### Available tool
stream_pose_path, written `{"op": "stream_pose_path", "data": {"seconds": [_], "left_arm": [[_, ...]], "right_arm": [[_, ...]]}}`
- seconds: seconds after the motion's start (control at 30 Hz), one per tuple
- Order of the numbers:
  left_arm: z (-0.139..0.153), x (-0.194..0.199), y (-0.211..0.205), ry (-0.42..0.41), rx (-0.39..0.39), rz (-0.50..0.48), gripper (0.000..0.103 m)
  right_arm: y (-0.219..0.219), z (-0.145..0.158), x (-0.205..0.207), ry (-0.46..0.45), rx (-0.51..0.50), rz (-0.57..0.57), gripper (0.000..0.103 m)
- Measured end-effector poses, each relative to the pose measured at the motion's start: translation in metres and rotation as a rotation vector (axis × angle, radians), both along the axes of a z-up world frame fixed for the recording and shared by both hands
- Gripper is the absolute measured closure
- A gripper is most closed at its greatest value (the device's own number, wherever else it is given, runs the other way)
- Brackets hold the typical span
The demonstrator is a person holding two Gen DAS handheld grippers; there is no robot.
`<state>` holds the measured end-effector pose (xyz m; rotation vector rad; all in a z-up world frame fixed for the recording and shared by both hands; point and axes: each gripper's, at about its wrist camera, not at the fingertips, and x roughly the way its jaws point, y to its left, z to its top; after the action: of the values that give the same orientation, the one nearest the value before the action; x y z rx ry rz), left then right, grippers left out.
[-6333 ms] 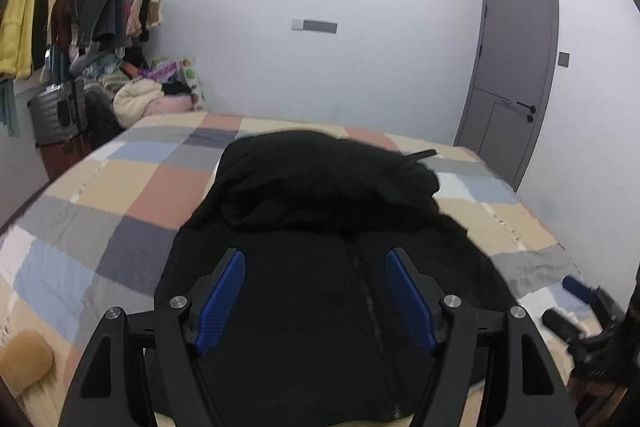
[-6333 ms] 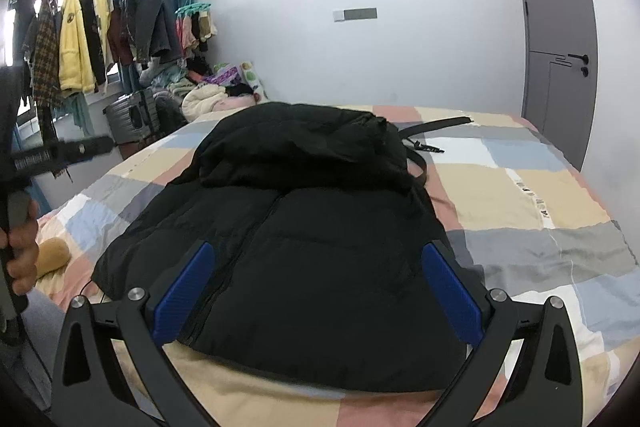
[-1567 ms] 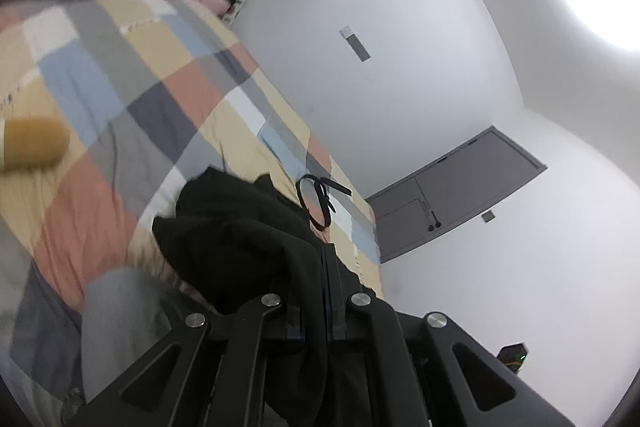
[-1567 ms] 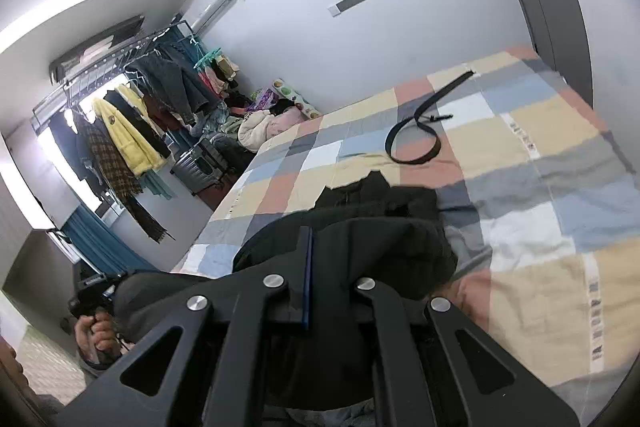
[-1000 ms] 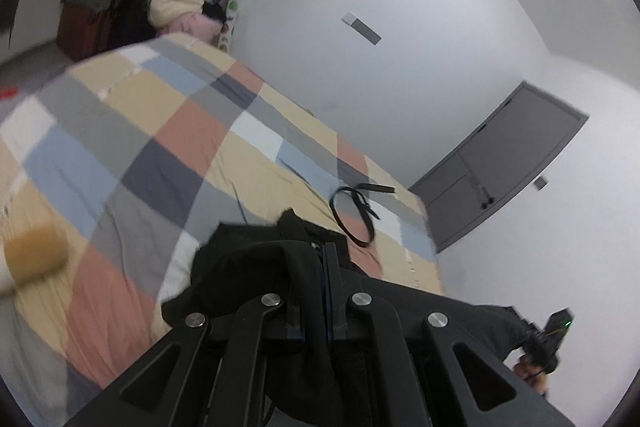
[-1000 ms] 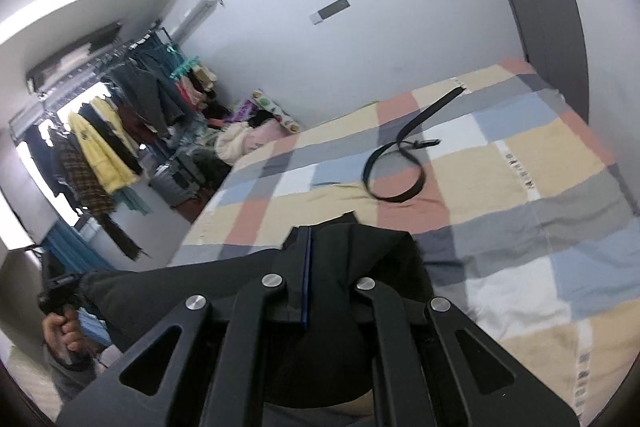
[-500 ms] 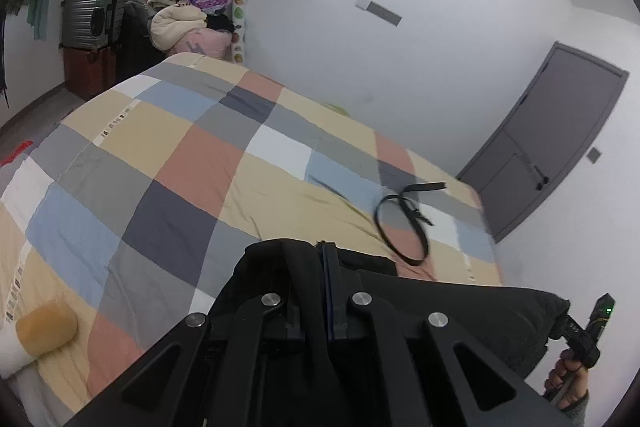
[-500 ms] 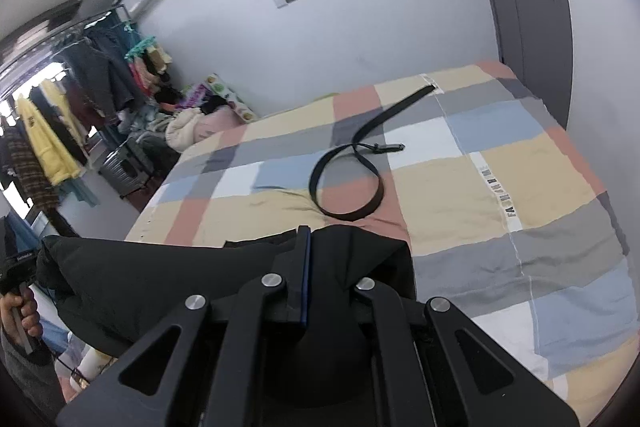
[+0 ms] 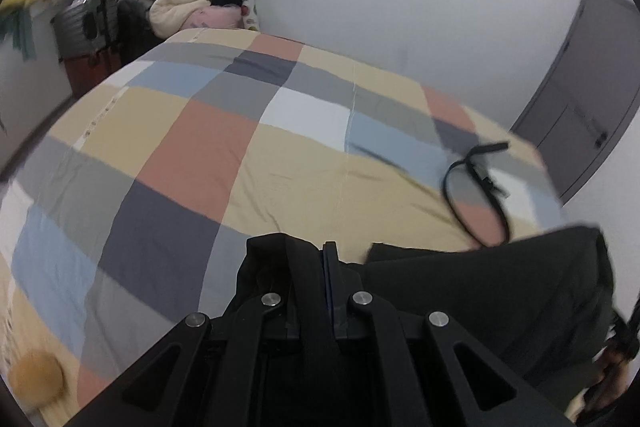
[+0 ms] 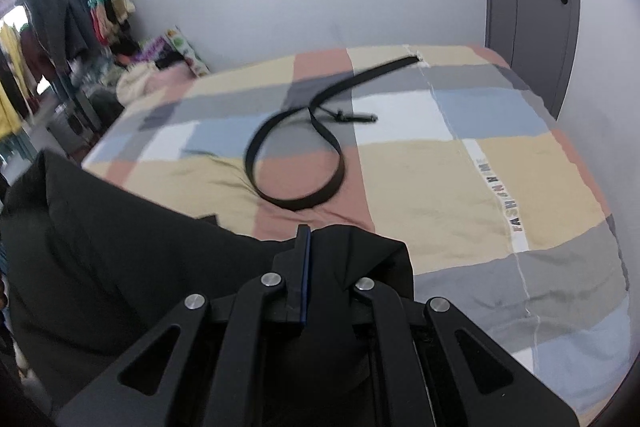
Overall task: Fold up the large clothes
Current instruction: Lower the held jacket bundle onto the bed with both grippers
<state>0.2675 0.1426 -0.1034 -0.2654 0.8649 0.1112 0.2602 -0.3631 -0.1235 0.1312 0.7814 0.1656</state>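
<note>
Black puffy jacket [image 10: 120,247] hangs stretched between left tool [image 9: 326,263] and right tool [image 10: 306,247], both clamped on it.

A bed [image 10: 460,187] covered in a patchwork quilt of tan, grey, blue, white and terracotta squares fills the frame's middle, with a black belt [image 10: 296,163] lying looped on it toward the centre and a round tan cushion [image 9: 38,381] at lower left.
</note>
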Motion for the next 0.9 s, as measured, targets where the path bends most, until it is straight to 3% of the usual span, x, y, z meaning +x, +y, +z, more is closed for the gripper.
{"op": "stream_pose_path", "data": {"seconds": [0.17, 0.4, 0.53, 0.63, 0.8, 0.9], "left_arm": [[-0.048, 0.05, -0.013, 0.074, 0.076, -0.028, 0.097], [-0.086, 0.077, -0.01, 0.143, 0.036, -0.041, 0.097], [-0.09, 0.073, -0.011, 0.141, 0.032, -0.043, 0.096], [-0.091, 0.064, -0.004, 0.135, -0.028, -0.045, 0.096], [-0.073, 0.029, -0.003, 0.124, -0.065, -0.04, 0.095], [-0.057, 0.004, -0.001, 0.112, -0.097, -0.042, 0.09]], "right_arm": [[0.015, -0.049, 0.036, 0.069, -0.049, 0.014, 0.097], [0.02, -0.089, 0.061, 0.132, 0.006, 0.038, 0.099], [0.016, -0.09, 0.058, 0.134, 0.056, 0.036, 0.099], [0.007, -0.086, 0.05, 0.143, 0.123, 0.044, 0.097], [-0.004, -0.069, 0.028, 0.162, 0.21, 0.036, 0.09], [-0.014, -0.055, 0.01, 0.176, 0.263, 0.032, 0.081]]}}
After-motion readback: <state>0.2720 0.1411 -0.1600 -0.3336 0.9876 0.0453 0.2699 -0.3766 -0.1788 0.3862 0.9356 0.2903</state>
